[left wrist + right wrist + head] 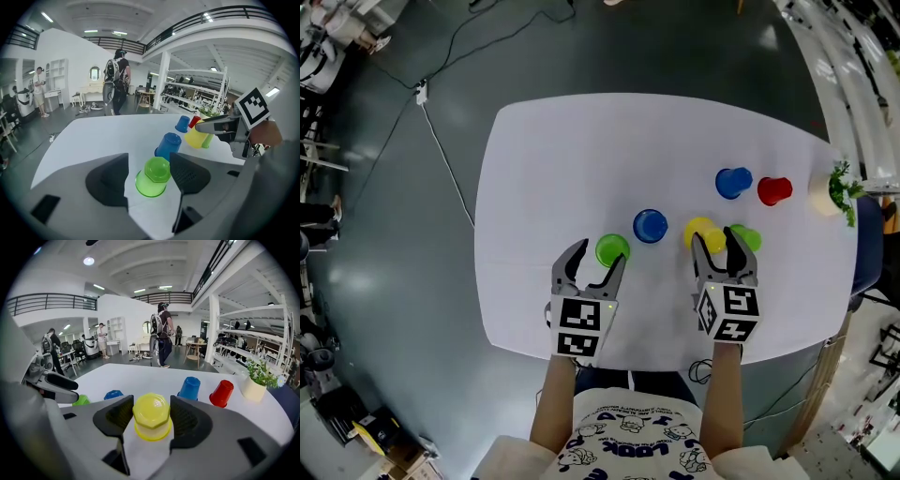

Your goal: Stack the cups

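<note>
**head view:** your left gripper [600,253] and right gripper [717,237] work side by side close to the near edge of the tabletop [581,159]. every cup stands mouth-down, so each narrow base can seat the next cup. the green cup [612,249] is between the left fingers and the yellow cup [701,228] between the right fingers, with a second green cup [748,238] just beside it. the near blue cup [650,226] stands between the two grippers. the far blue cup [733,182], red cup [774,190] and potted plant [830,192] run toward the right edge. the far and left parts of the tabletop are bare, and that is your open room.

**left gripper view:** the fingers stand wide. the green cup sits between them ungripped, with a gap at the left finger. the near blue cup just behind it limits any forward reach.

**right gripper view:** the fingers are closed on the yellow cup high on its wall. this leaves the rim free, probably so it can drop over another cup. you cannot tell whether it is lifted.
</note>
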Action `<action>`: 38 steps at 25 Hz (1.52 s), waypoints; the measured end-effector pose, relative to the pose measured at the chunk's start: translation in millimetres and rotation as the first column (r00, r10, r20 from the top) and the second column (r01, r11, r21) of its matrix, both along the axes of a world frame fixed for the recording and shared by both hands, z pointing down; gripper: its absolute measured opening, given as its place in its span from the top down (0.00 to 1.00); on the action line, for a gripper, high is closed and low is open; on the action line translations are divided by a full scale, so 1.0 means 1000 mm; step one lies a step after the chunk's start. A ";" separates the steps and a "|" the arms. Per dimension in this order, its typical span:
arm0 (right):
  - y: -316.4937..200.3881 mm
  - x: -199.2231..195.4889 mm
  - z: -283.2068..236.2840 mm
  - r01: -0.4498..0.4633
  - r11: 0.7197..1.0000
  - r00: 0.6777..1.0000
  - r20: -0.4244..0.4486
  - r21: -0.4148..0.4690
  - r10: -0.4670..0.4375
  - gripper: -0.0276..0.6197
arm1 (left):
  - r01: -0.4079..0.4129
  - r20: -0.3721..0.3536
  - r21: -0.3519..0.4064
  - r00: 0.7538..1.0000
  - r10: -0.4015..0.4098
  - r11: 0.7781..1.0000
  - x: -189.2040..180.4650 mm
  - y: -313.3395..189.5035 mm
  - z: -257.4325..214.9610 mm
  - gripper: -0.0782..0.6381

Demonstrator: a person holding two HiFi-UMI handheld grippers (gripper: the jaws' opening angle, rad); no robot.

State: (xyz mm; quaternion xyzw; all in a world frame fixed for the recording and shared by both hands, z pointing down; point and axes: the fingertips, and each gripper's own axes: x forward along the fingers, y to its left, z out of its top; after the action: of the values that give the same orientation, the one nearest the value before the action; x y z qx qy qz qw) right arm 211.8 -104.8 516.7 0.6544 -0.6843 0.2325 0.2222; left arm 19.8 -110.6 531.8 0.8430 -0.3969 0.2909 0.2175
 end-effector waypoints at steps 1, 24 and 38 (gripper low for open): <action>-0.003 0.000 0.001 -0.001 1.000 1.000 0.002 -0.002 0.001 0.55 | -0.004 0.000 -0.001 1.000 0.004 1.000 0.001 -0.001 0.001 0.50; -0.029 -0.009 0.040 -0.003 0.998 0.999 0.035 -0.068 0.005 0.55 | -0.085 -0.092 -0.025 0.992 0.082 0.996 0.023 -0.004 0.016 0.50; -0.028 -0.013 0.052 0.003 0.996 0.999 0.041 -0.092 0.001 0.55 | -0.087 -0.055 -0.036 0.995 0.084 0.996 0.019 -0.006 0.031 0.55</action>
State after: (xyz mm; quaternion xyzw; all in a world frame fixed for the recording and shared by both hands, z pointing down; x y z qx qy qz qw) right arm 198.5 -132.5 568.6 0.6381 -0.6776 0.2770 0.2385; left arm 39.0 -116.5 562.9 0.8623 -0.3487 0.2848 0.2317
